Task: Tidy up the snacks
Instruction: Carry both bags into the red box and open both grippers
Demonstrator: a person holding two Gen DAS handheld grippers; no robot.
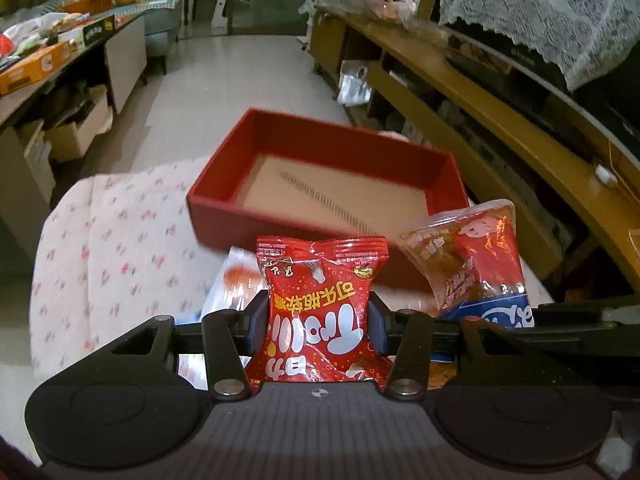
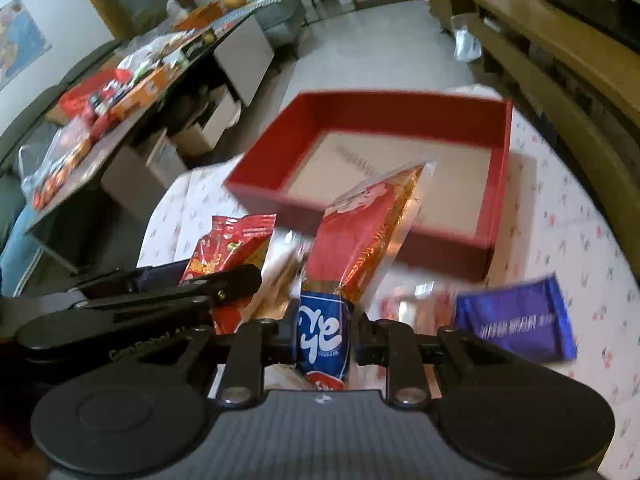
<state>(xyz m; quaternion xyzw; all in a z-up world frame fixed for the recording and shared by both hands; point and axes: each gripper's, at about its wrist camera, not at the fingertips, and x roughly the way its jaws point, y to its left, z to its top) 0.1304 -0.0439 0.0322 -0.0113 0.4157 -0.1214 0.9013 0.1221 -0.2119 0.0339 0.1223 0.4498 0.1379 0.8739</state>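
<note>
My left gripper [image 1: 318,326] is shut on a red snack packet [image 1: 320,300] with white and yellow lettering, held upright above the floral cloth. My right gripper [image 2: 324,330] is shut on a red, orange and blue snack packet [image 2: 356,248], which also shows in the left wrist view at the right [image 1: 476,256]. An open red box [image 1: 320,176] with a tan floor stands just beyond both packets; in the right wrist view the red box [image 2: 496,184] holds no snacks. The left gripper's red packet [image 2: 228,248] appears left of the right gripper.
A blue-purple packet [image 2: 516,320] and a pale orange packet [image 1: 236,280] lie on the floral cloth [image 1: 120,248]. A cluttered table [image 2: 100,92] stands to the left, wooden shelving [image 1: 500,92] to the right, tiled floor [image 1: 240,68] behind.
</note>
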